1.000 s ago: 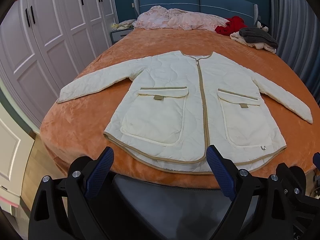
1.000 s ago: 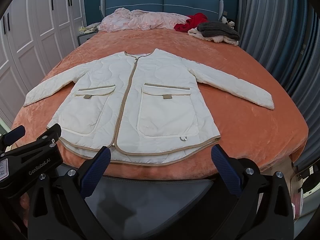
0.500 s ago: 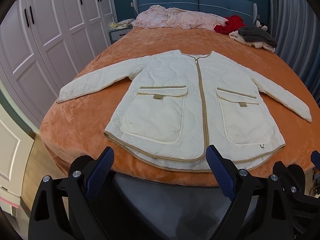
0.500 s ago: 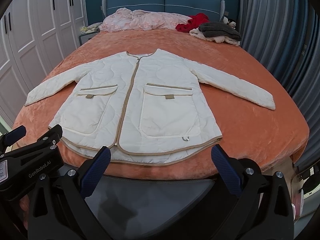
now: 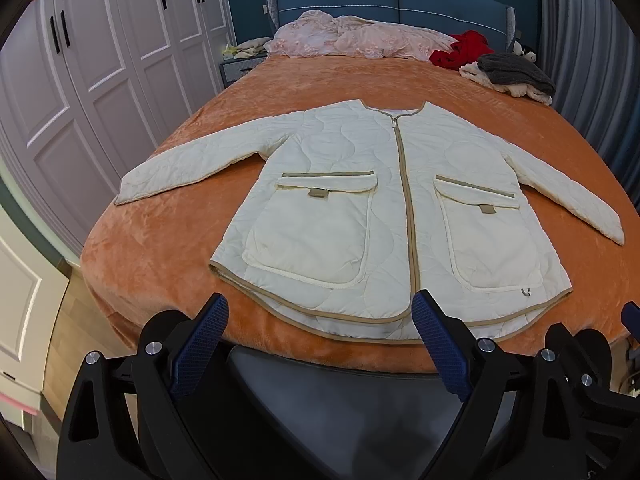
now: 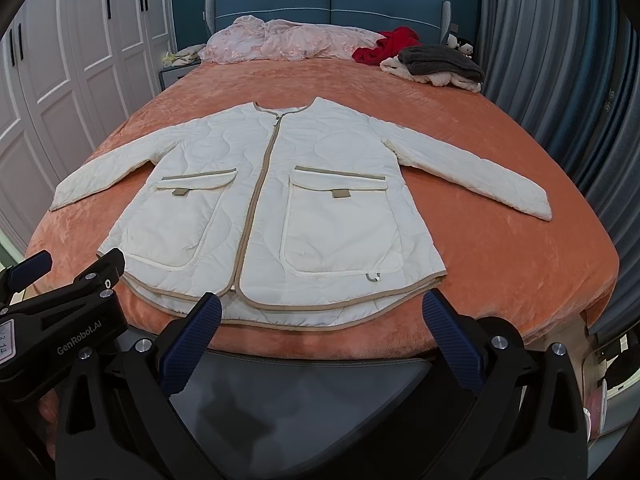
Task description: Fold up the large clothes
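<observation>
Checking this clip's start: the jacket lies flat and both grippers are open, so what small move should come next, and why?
Probably reach the left gripper forward to the jacket's left sleeve. The cream quilted jacket is zipped and spread flat on the orange bed, sleeves out, nothing folded; the right gripper also hangs open short of the hem.

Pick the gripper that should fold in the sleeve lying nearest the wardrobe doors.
Left. The left gripper is open and sits on that sleeve's side of the jacket; the right gripper, also open, sits further toward the curtain side.
</observation>
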Available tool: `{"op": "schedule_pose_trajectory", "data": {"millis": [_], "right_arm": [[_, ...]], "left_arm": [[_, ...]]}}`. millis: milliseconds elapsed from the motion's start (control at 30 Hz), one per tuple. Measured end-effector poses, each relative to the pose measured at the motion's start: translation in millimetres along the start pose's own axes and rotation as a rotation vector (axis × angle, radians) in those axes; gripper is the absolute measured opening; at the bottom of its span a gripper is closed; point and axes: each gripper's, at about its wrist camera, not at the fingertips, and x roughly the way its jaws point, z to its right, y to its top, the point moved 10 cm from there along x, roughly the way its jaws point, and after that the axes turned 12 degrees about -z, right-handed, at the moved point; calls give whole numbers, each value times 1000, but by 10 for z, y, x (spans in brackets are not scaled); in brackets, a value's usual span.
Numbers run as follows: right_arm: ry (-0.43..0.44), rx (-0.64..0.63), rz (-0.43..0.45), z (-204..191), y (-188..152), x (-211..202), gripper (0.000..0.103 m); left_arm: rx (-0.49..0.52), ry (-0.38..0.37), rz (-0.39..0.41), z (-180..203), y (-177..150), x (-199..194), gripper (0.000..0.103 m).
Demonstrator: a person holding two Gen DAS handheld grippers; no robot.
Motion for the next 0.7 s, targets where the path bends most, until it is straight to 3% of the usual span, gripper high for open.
{"op": "schedule_pose_trajectory", "data": {"millis": [700], "right_arm": [[0, 0, 0, -1, 4, 1, 98]], "left_arm": [[-1, -4, -2, -14, -8, 7, 89]]}}
